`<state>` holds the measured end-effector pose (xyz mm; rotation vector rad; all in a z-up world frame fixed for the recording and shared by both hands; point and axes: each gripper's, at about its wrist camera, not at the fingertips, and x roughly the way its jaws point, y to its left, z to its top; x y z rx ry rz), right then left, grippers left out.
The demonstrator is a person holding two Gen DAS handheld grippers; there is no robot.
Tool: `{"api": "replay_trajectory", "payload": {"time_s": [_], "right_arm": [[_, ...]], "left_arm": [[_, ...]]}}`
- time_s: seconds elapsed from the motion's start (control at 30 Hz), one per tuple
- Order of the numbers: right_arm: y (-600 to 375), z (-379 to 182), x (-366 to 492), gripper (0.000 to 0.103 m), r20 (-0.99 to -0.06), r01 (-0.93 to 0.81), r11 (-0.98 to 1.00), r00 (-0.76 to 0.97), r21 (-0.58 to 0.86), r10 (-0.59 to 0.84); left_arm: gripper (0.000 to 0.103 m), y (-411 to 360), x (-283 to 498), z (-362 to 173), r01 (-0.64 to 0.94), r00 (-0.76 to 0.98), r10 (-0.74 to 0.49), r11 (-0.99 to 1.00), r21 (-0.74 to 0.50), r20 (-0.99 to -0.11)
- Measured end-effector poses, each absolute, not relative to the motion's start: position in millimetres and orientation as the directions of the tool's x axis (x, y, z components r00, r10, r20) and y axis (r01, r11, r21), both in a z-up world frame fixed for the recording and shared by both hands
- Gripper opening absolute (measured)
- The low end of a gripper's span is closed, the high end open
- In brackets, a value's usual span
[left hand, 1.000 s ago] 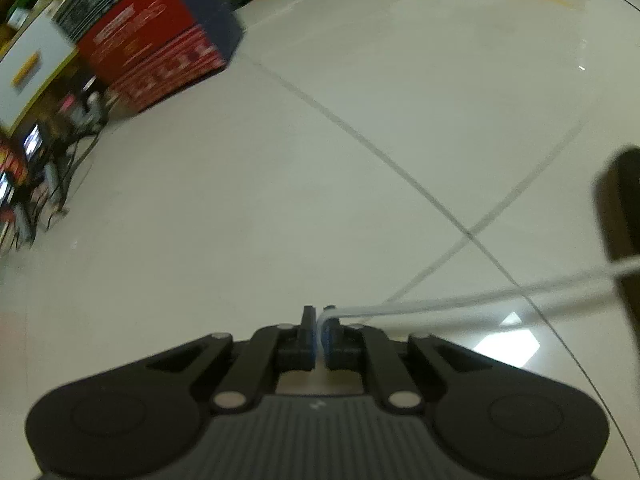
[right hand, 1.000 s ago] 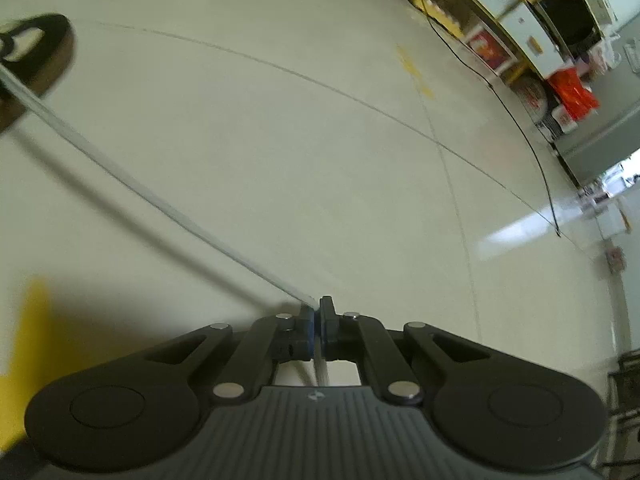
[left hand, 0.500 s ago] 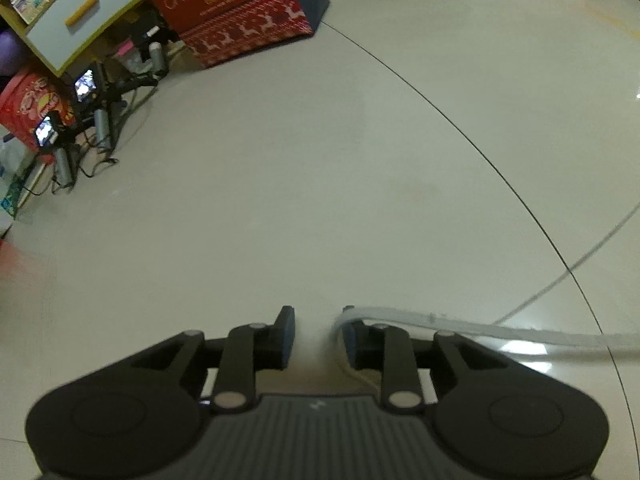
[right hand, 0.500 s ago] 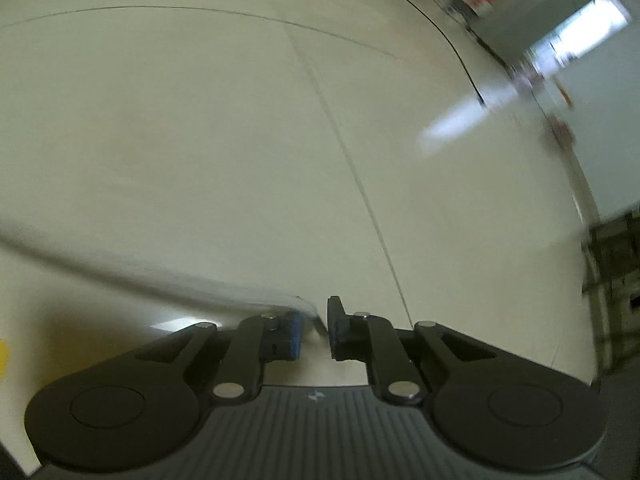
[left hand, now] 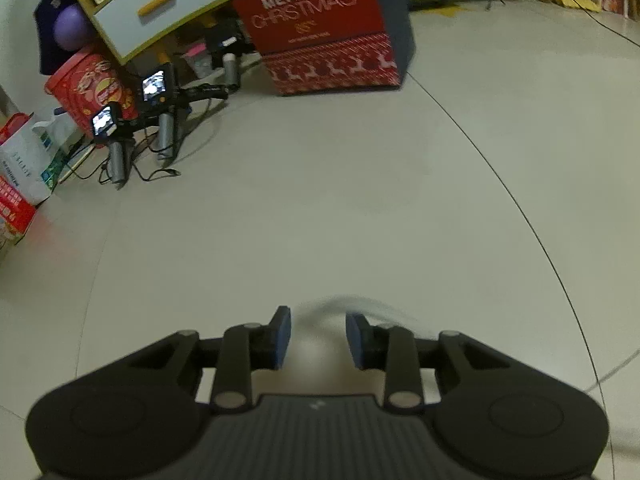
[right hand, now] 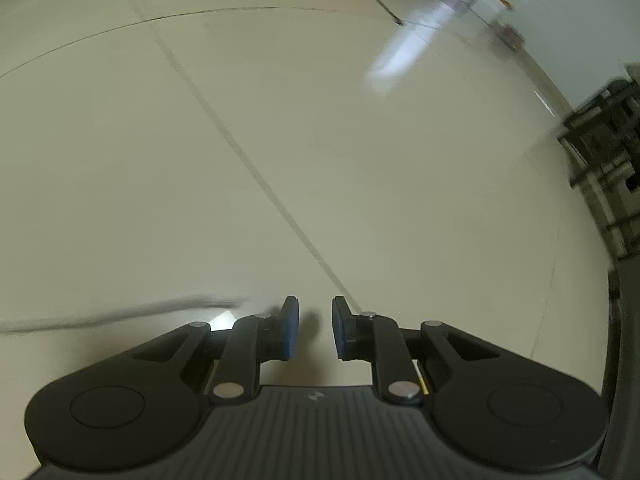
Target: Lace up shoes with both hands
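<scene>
No shoe shows in either view. In the left wrist view my left gripper (left hand: 318, 334) hangs over bare floor and its jaws are opening. A blurred white lace (left hand: 360, 305) curls just beyond the right pad, loose, with no pad pressing on it. In the right wrist view my right gripper (right hand: 316, 330) also has its jaws opening, with nothing between the blue pads. A blurred grey streak of lace (right hand: 120, 316) trails off to the left of its left finger, apart from the pads.
A red "Merry Christmas" box (left hand: 324, 40) stands at the back of the pale tiled floor. Left of it are two small screen devices on handles (left hand: 154, 88), a red tin (left hand: 92, 88), cartons and cables. A dark metal rack (right hand: 608, 152) stands at the right.
Both grippers were shut on the lace ends a second ago and have since let go and spread. Both views swung away, the shoe left sight, and the taut lace went slack.
</scene>
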<state>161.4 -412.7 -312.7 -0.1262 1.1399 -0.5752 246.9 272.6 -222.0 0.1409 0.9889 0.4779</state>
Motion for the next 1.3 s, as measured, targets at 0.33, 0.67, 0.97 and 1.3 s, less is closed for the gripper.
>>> {"api": "replay_trajectory", "payload": {"time_s": [0.33, 0.67, 0.97, 1.3], "right_arm": [[-444.6, -315.2, 152.4, 0.019, -0.897, 0.57, 0.815, 0.3, -0.103, -0.323], [-450.0, -321.1, 179.3, 0.023, -0.906, 0.67, 0.718, 0.401, 0.19, -0.134], [-431.7, -344.4, 199.4, 0.024, -0.899, 0.643, 0.747, 0.411, 0.169, -0.15], [-398.3, -342.9, 234.2, 0.002, -0.855, 0.357, 0.927, 0.511, 0.112, -0.093]], "left_arm": [[0.034, 262.5, 248.7, -209.3, -0.321, 0.487, 0.348, 0.924, 0.207, -0.801], [0.043, 226.1, 246.5, -210.7, -0.209, 0.502, 0.247, 0.964, 0.161, -0.829], [0.077, 211.2, 246.6, -206.8, -0.154, 0.503, 0.191, 0.98, 0.13, -0.843], [0.082, 194.1, 243.1, -205.1, -0.108, 0.486, 0.13, 0.99, 0.089, -0.864]]}}
